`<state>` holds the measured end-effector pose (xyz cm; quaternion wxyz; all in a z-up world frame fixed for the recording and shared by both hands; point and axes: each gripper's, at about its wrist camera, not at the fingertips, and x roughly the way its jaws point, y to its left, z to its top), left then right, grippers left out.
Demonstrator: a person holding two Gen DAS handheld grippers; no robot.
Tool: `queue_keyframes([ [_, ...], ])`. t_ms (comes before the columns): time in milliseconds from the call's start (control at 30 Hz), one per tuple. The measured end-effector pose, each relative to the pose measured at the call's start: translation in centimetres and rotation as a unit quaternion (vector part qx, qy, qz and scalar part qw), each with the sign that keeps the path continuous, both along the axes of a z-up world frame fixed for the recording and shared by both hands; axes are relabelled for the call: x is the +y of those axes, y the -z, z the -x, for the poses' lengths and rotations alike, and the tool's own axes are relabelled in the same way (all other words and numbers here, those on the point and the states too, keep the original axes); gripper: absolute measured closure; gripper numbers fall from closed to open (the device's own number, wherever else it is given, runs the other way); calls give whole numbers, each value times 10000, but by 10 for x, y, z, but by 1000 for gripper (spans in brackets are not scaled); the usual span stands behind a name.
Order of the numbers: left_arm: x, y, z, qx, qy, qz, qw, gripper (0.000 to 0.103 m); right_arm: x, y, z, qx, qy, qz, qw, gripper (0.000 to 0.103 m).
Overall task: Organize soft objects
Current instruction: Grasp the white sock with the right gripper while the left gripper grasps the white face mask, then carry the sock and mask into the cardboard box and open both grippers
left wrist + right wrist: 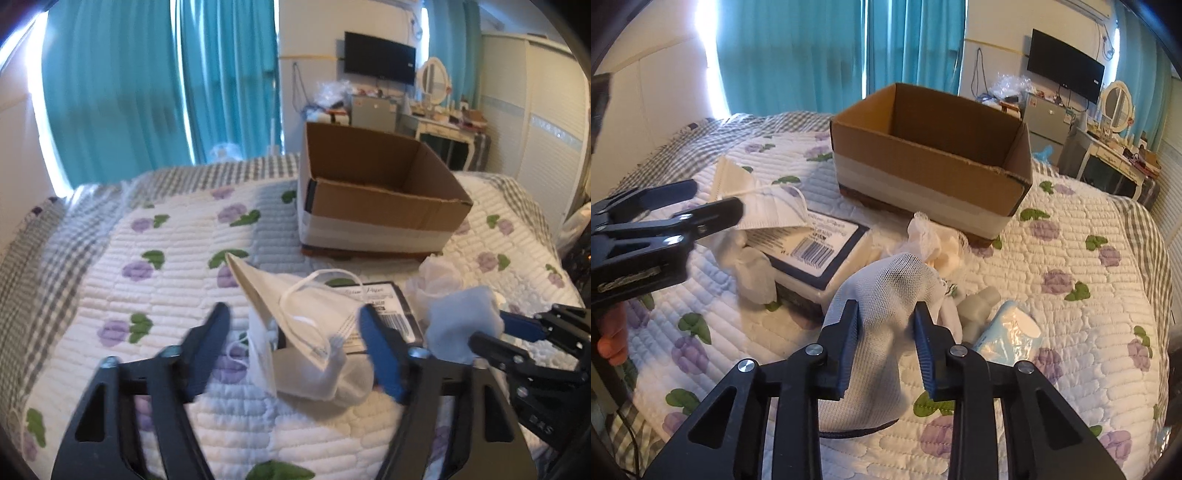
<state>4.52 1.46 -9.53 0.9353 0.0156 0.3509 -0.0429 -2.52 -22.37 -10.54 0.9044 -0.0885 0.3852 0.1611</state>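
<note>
Right wrist view: right gripper [886,345] closing its 2 blue-padded fingers on a white mesh pouch [882,295], pinching it above the floral quilt [1071,258]. Left wrist view: left gripper [295,347] gaping wide around a white face mask [314,325], touching it with 1 pad only, mask draping over a barcoded tissue pack [391,310]. Sitting farther back on the bed, an open cardboard box [934,162].

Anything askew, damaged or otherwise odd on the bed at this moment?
The cardboard box has a torn, ragged near-right corner. A face mask lies crumpled over a flat labelled package, partly covering it. Otherwise it is just a loose heap of soft items on the quilt; nothing is spilled.
</note>
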Motion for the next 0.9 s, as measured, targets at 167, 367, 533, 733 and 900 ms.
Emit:
queue_keyframes([
  [167, 7, 16, -13, 362, -19, 174, 9992, 90, -2, -2, 1, 9, -18, -63, 10000, 74],
  [367, 11, -9, 4, 125, 74, 211, 9997, 101, -3, -16, 11, -131, -71, -108, 9998, 75],
  [533, 8, -47, 28, -256, 180, 104, 9995, 102, -11, -47, 29, -459, -46, -197, 9987, 75],
  [733, -3, -91, 48, -625, 357, 60, 9974, 102, -24, -89, 45, -732, -70, -472, 9962, 75],
  [900, -11, -118, 50, -841, 514, 79, 9951, 102, -31, -126, 46, -1023, -131, -623, 9927, 75],
])
